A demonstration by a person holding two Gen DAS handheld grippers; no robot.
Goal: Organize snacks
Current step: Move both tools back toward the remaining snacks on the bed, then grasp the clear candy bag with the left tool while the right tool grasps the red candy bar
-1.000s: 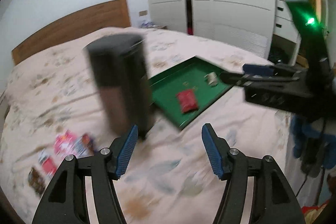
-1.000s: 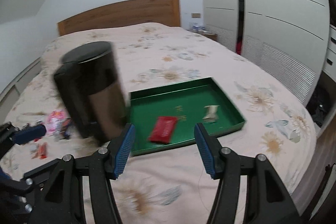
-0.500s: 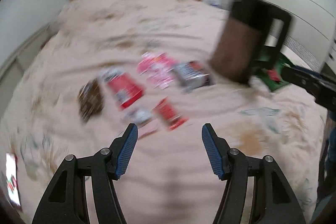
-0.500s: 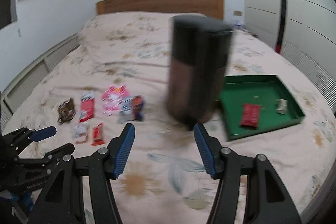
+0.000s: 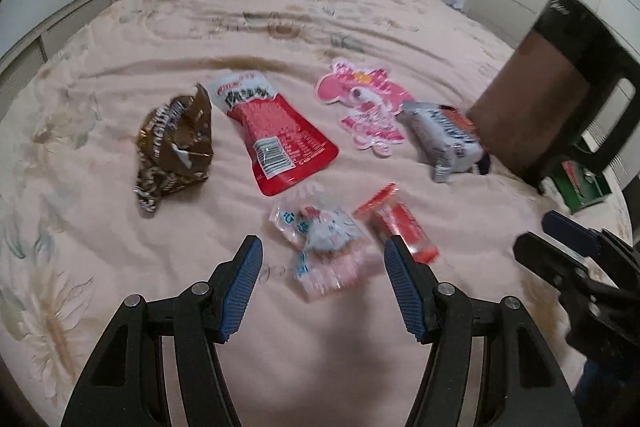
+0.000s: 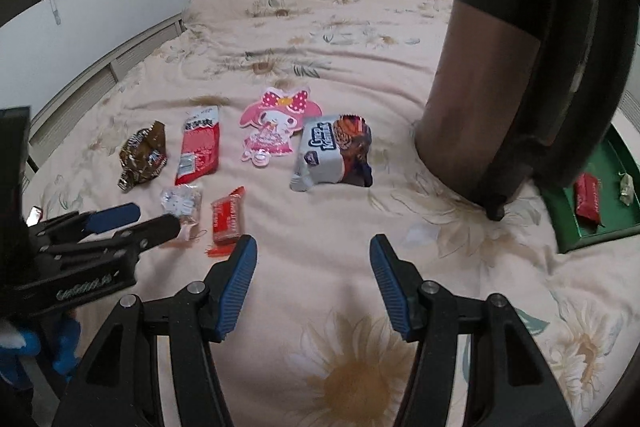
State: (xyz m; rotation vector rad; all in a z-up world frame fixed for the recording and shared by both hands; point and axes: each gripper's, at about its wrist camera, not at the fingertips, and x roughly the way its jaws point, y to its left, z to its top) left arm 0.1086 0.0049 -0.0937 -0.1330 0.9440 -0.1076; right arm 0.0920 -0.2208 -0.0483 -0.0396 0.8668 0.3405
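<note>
Left gripper (image 5: pixel 323 259) low centre of the left wrist view, jaws parted about halfway, nothing clamped, pads clear of the bedspread (image 5: pixel 120 227). Clear white-and-blue candy bag (image 5: pixel 320 239) framed in the gap just ahead of the pads, not touched. Small red bar (image 5: pixel 396 223) just right of it, close beside the right pad.

Right gripper (image 6: pixel 312 267) low centre of the right wrist view, jaws likewise parted, empty, only flowered cloth between the pads.

Further out, in the right wrist view: brown foil bag (image 6: pixel 142 155) at left, red pouch (image 6: pixel 200 147) beside it, pink cartoon packet (image 6: pixel 272 127) at centre, grey cookie pack (image 6: pixel 332 155) to its right. Tall dark kettle (image 6: pixel 520 67) standing upright on the bed at upper right, partly hiding the green tray (image 6: pixel 592 227) at right edge. Tray already holding a red snack (image 6: pixel 588 199) and a small pale wrapped piece (image 6: pixel 626 187). Six snacks left loose on the bedspread; sorting judged early.

Risks:
- Candy bag and red bar lying nearly touching: closing on one likely to snag or nudge the other, or pinch both.
- Thin slippery film flat on soft cloth: pads may pinch bedding along with the wrapper, or slide off.
- Kettle between the pile and the tray on a soft mattress: a carry path cutting close could tip it.
- Both tools near each other at the pile: possible clash.
</note>
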